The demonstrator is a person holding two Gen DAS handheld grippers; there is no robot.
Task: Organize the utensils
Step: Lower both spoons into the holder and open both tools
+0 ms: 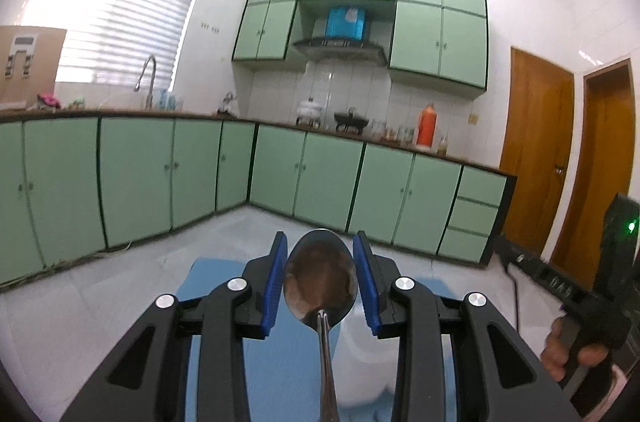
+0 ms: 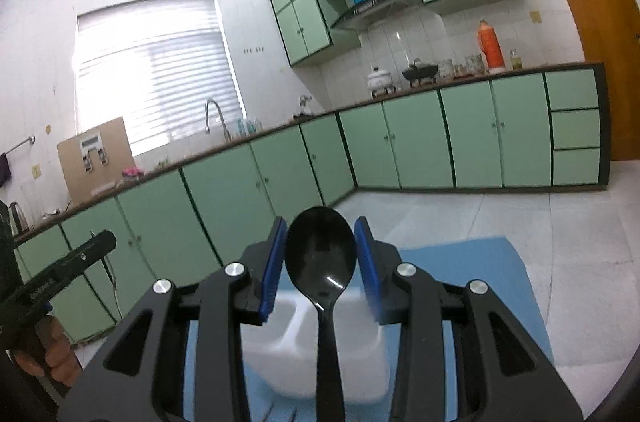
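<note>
While both tools point toward the green kitchen cabinets, the left gripper (image 1: pixel 320 276) grasps a metal spoon (image 1: pixel 320 278) bowl-up, and the right gripper (image 2: pixel 320 262) grasps a black spoon (image 2: pixel 320 254). At six o'clock below sits a white divided holder (image 2: pixel 316 354) on a blue mat (image 2: pixel 480 282). Each handle should probably lower vertically into its own compartment.

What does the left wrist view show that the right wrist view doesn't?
Only the left wrist view shows the metal spoon between the left gripper fingers, and two wooden doors. Only the right wrist view shows the black spoon in the right gripper and the white organizer's divided compartments below. Both show the blue mat, green cabinets, faucet and orange bottle.
</note>
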